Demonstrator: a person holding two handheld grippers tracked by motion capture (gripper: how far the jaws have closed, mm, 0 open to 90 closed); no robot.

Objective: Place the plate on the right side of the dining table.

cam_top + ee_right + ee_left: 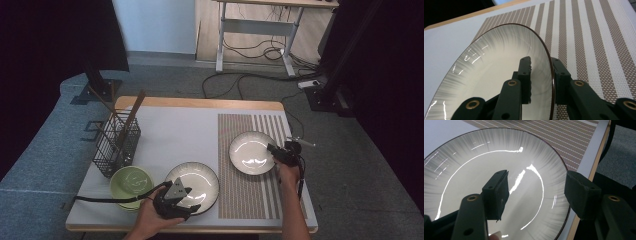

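- High view: my right tool [274,151] straddles the rim of the far plate [248,151] on the striped mat [250,197]; jaws narrow, pads just clear of it.
- My left tool [192,206] stands wide across the near plate [197,180] rim, on the tabletop [175,130] beside the green bowl [131,183].

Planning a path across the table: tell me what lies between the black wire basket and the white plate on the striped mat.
High view: between the black wire basket and the white plate on the striped mat lies bare white tabletop, then mat edge.
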